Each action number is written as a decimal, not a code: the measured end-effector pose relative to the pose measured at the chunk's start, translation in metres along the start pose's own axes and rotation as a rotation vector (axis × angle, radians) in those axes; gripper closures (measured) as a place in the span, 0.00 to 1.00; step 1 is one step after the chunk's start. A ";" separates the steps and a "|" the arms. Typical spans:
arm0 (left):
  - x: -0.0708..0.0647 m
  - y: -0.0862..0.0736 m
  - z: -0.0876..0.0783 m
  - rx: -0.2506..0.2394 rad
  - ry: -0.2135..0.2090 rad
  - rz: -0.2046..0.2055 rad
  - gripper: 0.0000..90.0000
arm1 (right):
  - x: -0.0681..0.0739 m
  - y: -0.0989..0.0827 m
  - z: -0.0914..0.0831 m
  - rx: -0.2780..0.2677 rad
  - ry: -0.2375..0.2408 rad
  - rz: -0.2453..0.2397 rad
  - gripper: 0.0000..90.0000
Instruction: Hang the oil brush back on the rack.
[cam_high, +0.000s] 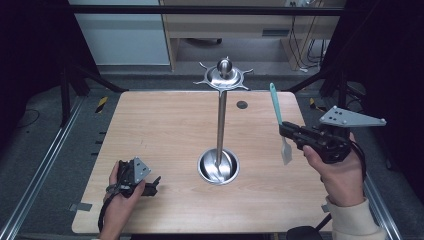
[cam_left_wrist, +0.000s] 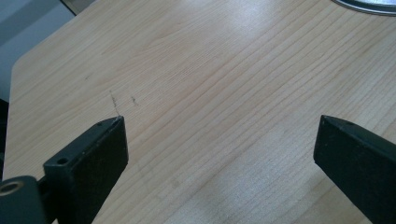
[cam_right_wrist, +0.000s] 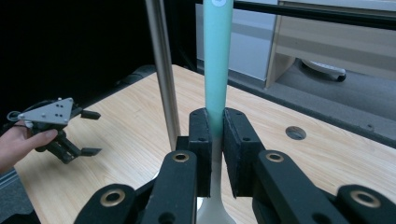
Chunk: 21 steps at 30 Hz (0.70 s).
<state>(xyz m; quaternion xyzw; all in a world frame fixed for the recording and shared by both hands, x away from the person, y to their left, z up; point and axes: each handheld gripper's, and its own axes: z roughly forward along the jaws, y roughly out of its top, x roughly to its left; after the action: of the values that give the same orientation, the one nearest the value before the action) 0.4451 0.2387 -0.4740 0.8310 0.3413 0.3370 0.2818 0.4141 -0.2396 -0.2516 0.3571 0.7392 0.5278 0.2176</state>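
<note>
My right gripper (cam_high: 286, 130) is shut on a spatula (cam_high: 280, 122) with a teal handle and a pale blade, held upright above the table's right side. In the right gripper view the teal handle (cam_right_wrist: 217, 56) rises from between my jaws, which clamp it near the blade end. A metal utensil stand (cam_high: 220, 120) with a round base (cam_high: 218, 167), a tall pole and a hooked top disc (cam_high: 223, 76) stands at the table's middle. My left gripper (cam_high: 152, 186) rests low at the front left, open, with bare wood between its jaws (cam_left_wrist: 219, 140).
The wooden table (cam_high: 160, 125) has a small round hole (cam_high: 242, 104) at the back. The stand's pole (cam_right_wrist: 162, 70) is just left of the spatula in the right gripper view. Dark frame rails run along both table sides.
</note>
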 end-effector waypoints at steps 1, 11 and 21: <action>0.000 0.000 0.000 -0.001 0.000 0.000 0.03 | 0.001 0.001 0.001 0.000 0.004 -0.003 0.91; -0.001 0.000 0.000 0.000 0.001 0.003 0.03 | 0.013 0.008 0.006 -0.016 0.041 -0.038 0.91; -0.001 0.000 0.001 0.002 0.000 0.005 0.03 | 0.020 0.010 0.009 -0.020 0.072 -0.062 0.91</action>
<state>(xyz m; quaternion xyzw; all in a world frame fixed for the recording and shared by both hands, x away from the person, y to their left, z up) 0.4451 0.2375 -0.4746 0.8322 0.3394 0.3373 0.2802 0.4104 -0.2170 -0.2444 0.3128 0.7518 0.5408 0.2109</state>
